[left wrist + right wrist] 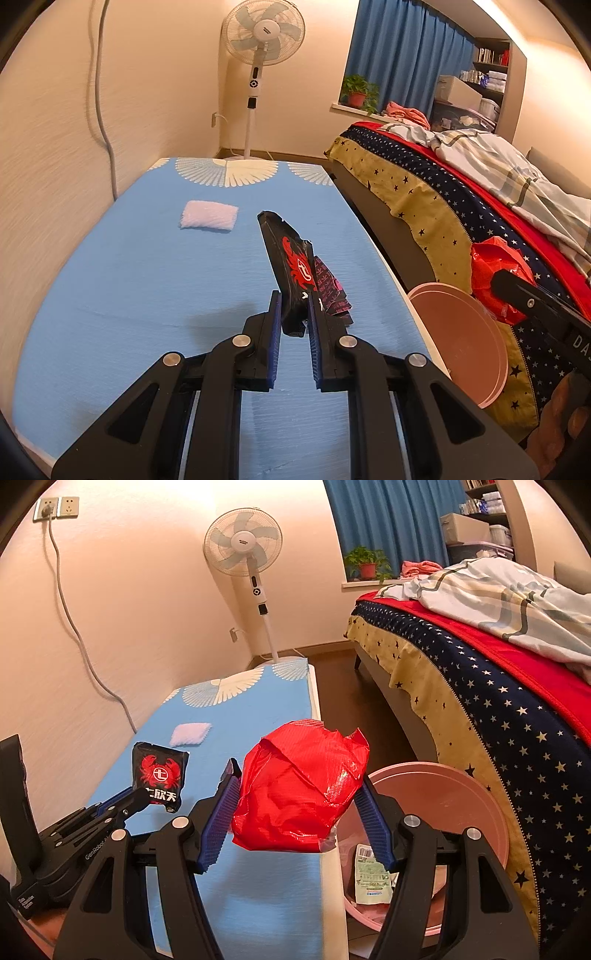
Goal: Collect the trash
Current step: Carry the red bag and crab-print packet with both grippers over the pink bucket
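My left gripper is shut on a black snack wrapper with a red crab logo, held upright above the blue table. A purple-patterned piece shows just right of it; I cannot tell if it is a separate wrapper. My right gripper is shut on a crumpled red plastic bag, near the table's right edge beside the pink bin. In the right wrist view the left gripper and black wrapper sit at lower left. A white packet lies on the table.
The pink bin stands on the floor between table and bed, with a white-green packet inside. A standing fan is at the far end. A grey cable runs down the left wall.
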Motion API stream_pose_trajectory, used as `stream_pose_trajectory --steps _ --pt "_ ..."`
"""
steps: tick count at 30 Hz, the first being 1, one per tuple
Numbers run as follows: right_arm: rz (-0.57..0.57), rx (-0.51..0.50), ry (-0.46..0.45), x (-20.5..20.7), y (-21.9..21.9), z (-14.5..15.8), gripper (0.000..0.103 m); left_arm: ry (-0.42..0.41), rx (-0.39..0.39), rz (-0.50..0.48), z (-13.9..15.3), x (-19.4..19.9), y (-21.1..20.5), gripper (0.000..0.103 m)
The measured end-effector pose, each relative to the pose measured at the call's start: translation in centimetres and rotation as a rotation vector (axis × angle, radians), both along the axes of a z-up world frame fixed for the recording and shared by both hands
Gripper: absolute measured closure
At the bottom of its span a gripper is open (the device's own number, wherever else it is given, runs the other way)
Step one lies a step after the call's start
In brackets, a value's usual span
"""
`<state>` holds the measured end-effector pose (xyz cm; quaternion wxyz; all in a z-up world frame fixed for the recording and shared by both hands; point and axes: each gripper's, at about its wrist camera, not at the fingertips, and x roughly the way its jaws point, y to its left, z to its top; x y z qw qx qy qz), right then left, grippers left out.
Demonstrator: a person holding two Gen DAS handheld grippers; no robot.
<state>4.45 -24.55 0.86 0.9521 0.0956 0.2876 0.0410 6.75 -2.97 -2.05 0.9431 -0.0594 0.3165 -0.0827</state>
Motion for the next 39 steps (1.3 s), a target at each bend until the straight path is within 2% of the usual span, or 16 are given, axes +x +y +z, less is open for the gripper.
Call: stream_pose_trajectory --steps 39 --pt "-0.122 -0.009 0.001 0.7 -3.1 0.4 0.039 -0.031 0.031 -0.091 0.2 0.6 -3.6 0.089"
